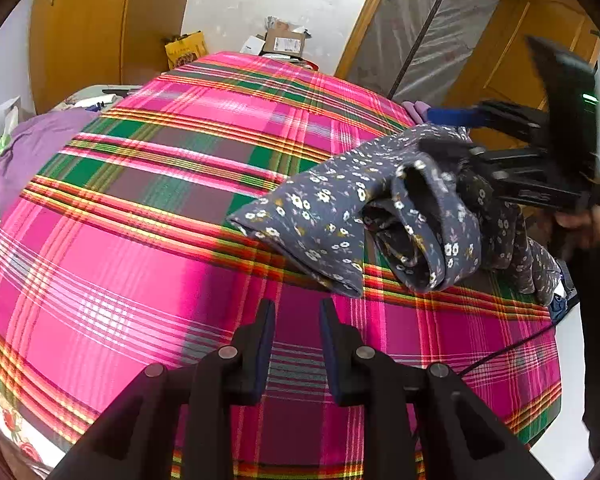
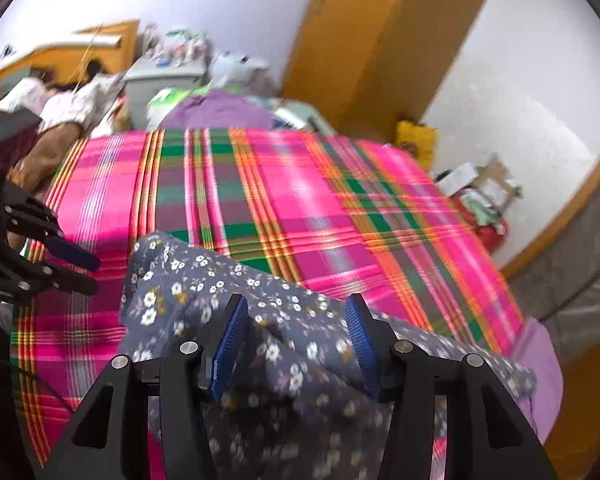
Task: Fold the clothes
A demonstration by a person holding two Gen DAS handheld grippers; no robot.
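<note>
Nearest, the left gripper (image 1: 297,312) is held over the plaid bed cover (image 1: 148,216), jaws apart and empty. Beyond it, the floral garment (image 1: 332,216) is seen bunched and partly rolled near the bed's edge, so folding is judged barely begun. The right gripper (image 2: 296,320) has its jaws wide apart with cloth slack between. The garment's long axis runs from the right gripper toward the bed's middle.

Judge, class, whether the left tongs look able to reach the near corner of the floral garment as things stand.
Probably yes. The left tongs stand open and empty over bare plaid bedcover, with the floral garment lying just ahead and nothing between. The right tongs stand open over its far part, clear of that corner.
</note>
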